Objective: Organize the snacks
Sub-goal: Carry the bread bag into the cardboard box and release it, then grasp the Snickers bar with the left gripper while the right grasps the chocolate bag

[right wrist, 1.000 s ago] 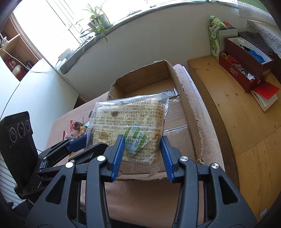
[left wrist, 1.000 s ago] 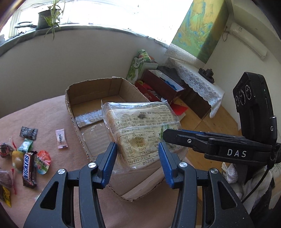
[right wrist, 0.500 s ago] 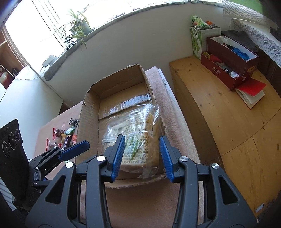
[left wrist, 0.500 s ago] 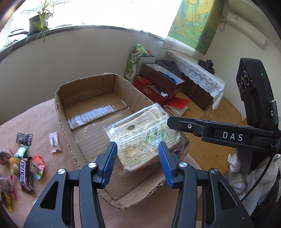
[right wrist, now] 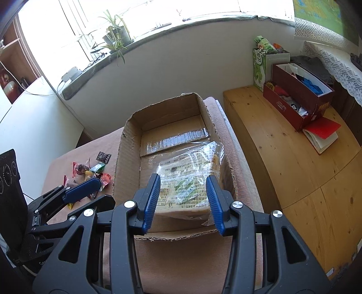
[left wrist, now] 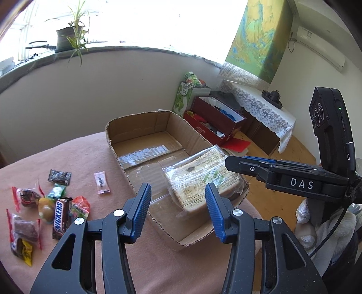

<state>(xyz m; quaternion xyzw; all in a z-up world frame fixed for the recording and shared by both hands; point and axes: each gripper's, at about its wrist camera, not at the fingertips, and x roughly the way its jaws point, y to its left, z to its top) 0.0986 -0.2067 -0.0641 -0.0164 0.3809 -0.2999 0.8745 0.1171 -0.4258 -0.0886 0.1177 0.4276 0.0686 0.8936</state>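
Glossy plastic bread bag (left wrist: 201,178), matt corrugated cardboard box (left wrist: 144,123)

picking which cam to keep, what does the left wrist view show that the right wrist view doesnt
Only the left wrist view shows the Snickers bar and the white candy packet clearly, plus the air conditioner. Only the right wrist view shows the red notebook in full on the wooden bench. Both show the bread bag lying in the cardboard box, and both claws open.

A potted green spider plant (left wrist: 74,34) sits upper left on the windowsill; a dark red open box (right wrist: 301,95) rests upper right on the wooden bench (right wrist: 294,181).
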